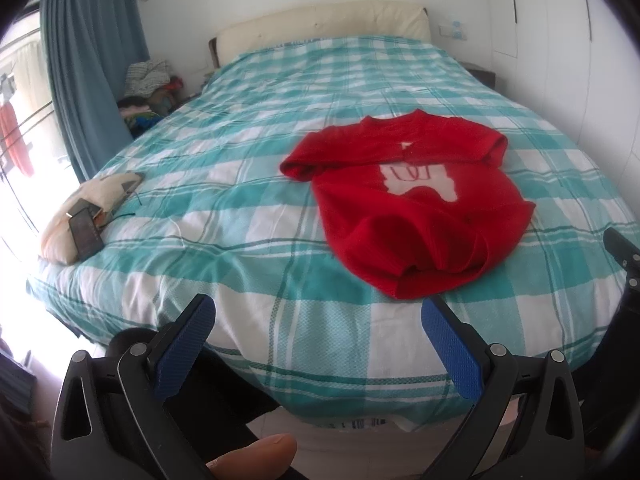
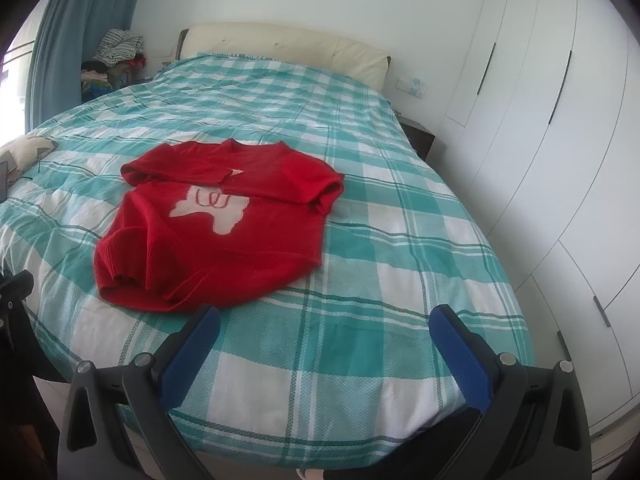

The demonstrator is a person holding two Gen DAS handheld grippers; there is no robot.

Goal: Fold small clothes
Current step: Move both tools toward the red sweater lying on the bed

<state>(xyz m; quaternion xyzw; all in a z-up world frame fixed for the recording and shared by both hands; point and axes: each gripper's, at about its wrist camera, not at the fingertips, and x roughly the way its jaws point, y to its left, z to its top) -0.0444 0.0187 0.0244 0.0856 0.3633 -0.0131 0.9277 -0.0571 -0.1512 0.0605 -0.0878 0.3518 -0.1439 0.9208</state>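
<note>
While tools gape, red sweater (image 1: 416, 204) rumpled (sleeves folded in).

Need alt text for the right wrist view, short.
A small red sweater with a white patch on its chest lies on a teal-and-white plaid bedspread, both sleeves folded in across the front. The open right gripper is over the near edge of the bed, empty, with white wardrobe doors to the right.

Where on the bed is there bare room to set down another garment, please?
Bare bedspread lies between the red sweater and the wardrobe-side edge, and from the sweater to the headboard. The window side is busier: a cushion carrying a phone.
</note>
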